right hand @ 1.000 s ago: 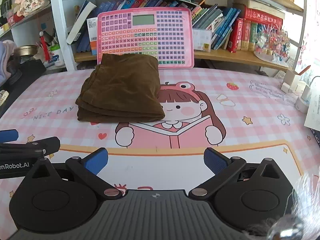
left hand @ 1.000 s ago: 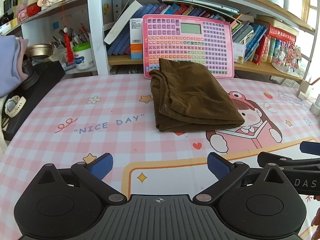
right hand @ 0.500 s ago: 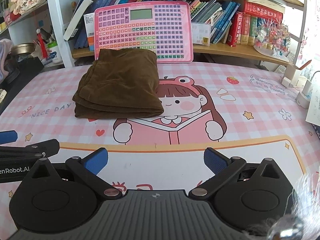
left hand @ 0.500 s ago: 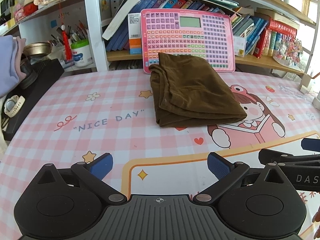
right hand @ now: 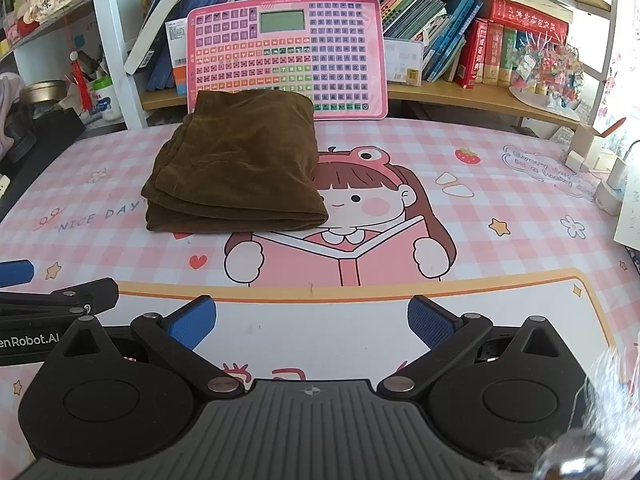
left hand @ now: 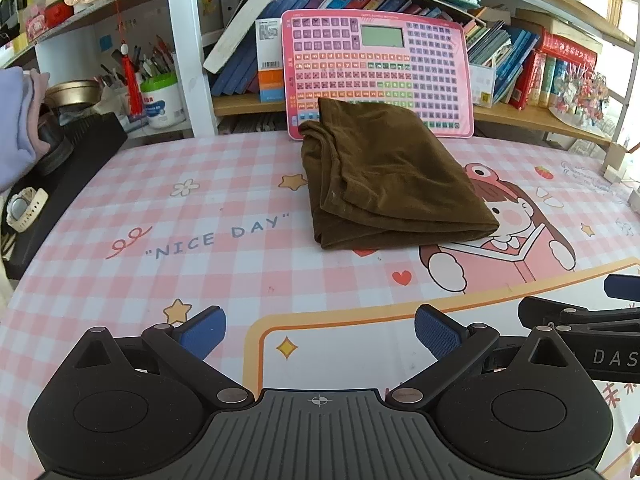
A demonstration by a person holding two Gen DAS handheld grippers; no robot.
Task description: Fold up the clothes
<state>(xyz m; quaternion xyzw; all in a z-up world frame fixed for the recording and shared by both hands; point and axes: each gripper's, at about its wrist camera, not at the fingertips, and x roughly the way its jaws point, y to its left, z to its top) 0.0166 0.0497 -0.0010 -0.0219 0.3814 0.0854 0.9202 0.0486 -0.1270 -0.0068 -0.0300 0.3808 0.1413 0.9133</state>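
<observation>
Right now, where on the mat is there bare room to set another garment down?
Free: the printed pink checked mat right of the folded brown velvet garment, and the white panel between garment and grippers. Left of it, the "NICE DAY" patch. Crowded: back edge by the pink keyboard toy, far-right boxes.

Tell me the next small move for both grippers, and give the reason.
Probably none toward the cloth: hold both back. The brown garment already lies folded in a compact stack on the table mat, and the left hand-held gripper and right hand-held gripper are open, empty and apart from it.
</observation>
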